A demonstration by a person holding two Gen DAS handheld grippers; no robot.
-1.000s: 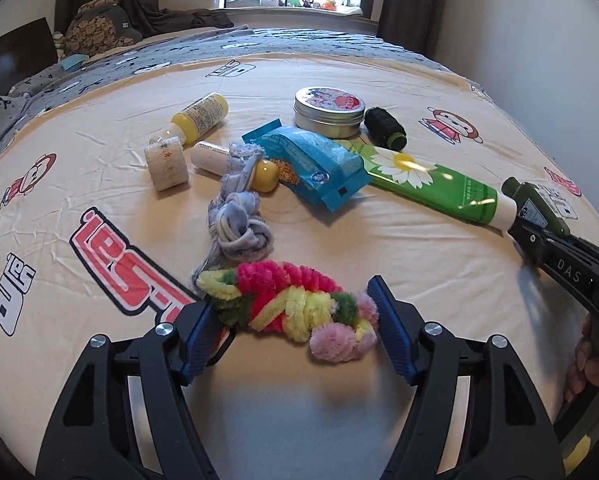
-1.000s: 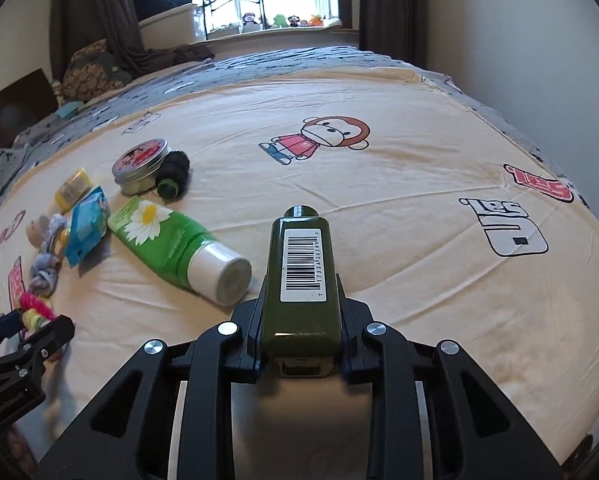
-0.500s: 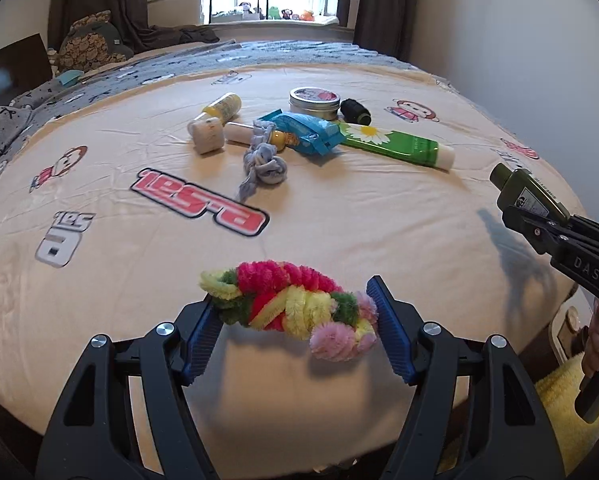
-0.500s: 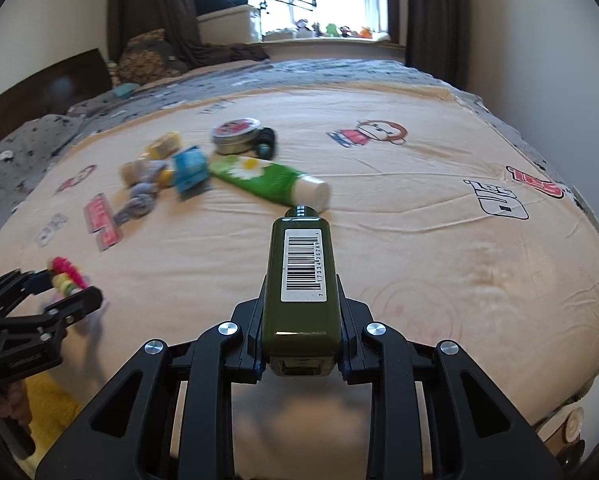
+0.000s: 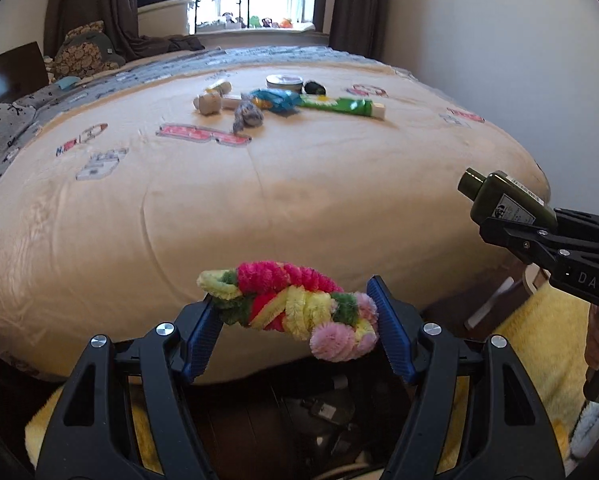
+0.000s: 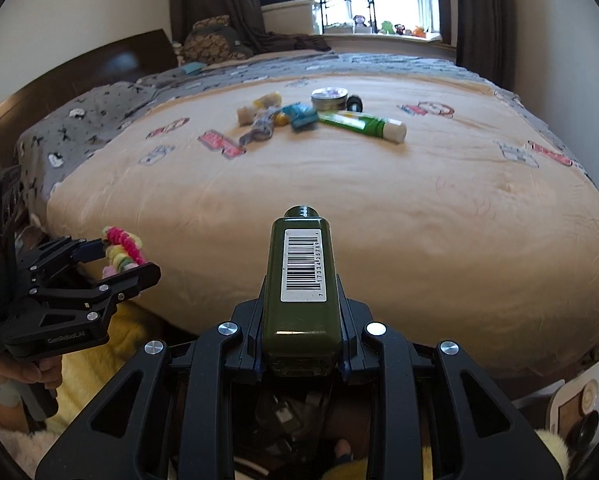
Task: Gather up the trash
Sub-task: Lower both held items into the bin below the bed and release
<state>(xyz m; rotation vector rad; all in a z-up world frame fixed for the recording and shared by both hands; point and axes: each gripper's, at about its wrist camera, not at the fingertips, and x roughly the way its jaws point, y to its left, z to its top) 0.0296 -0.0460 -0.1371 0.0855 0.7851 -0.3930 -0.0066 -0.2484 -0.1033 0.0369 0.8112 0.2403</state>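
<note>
My left gripper (image 5: 293, 320) is shut on a twisted bundle of pink, yellow and green pipe cleaners (image 5: 291, 306), held in the air past the near edge of the bed; it also shows in the right wrist view (image 6: 121, 254). My right gripper (image 6: 301, 312) is shut on a dark green bottle (image 6: 301, 276) with a barcode label, also off the bed's near edge; the bottle shows in the left wrist view (image 5: 503, 204). More items lie in a cluster far back on the beige blanket (image 5: 259, 184): a green tube (image 5: 343, 106), a blue wrapper (image 5: 277, 100), a round tin (image 5: 284, 82).
A grey knotted cloth (image 5: 247, 114), small yellow-capped bottles (image 5: 219, 89) and a black spool (image 5: 314, 88) lie in the same cluster. A yellow fluffy surface (image 5: 531, 340) is below the bed edge. A wall runs along the right; a dark headboard (image 6: 79, 80) is at left.
Both grippers have pulled back from the middle of the bed to beyond its near edge, each still holding its object. The cluster on the blanket now sits much farther away.
</note>
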